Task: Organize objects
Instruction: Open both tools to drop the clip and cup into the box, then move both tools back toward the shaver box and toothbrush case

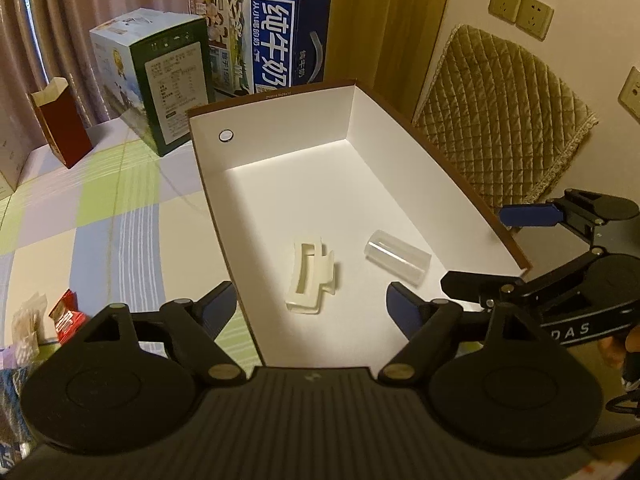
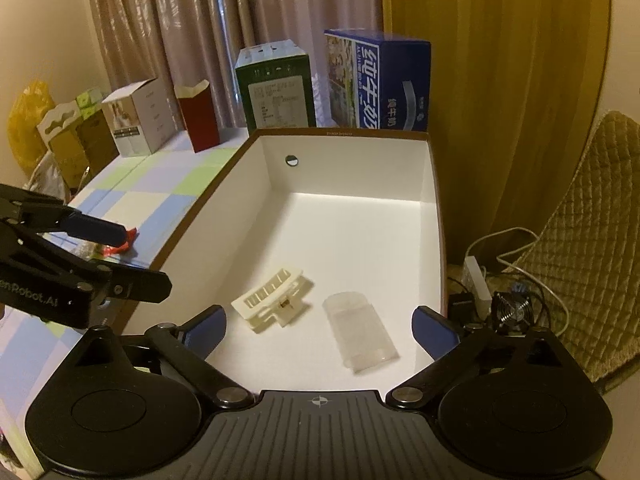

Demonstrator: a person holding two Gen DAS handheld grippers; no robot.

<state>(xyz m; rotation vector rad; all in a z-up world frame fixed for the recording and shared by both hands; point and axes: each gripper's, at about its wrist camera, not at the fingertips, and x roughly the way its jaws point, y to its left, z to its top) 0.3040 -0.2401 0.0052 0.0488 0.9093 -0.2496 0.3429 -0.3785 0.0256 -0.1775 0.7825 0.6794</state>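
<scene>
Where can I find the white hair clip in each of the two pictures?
Left wrist view: the hair clip lies on the box floor, low centre, left of the clear cup.
Right wrist view: the hair clip lies low, left of centre.
Shared landmark: the round hole in the box wall.

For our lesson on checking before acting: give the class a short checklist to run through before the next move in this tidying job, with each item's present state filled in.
1. Left gripper open and holding nothing: ok.
2. Right gripper open and holding nothing: ok.
3. Hair clip lying inside the white box: ok.
4. Clear plastic tube lying inside the box, apart from the clip: ok.
5. All items off the checked cloth: not ok, red packet left outside.
6. Packet graspable: cannot tell.
</scene>
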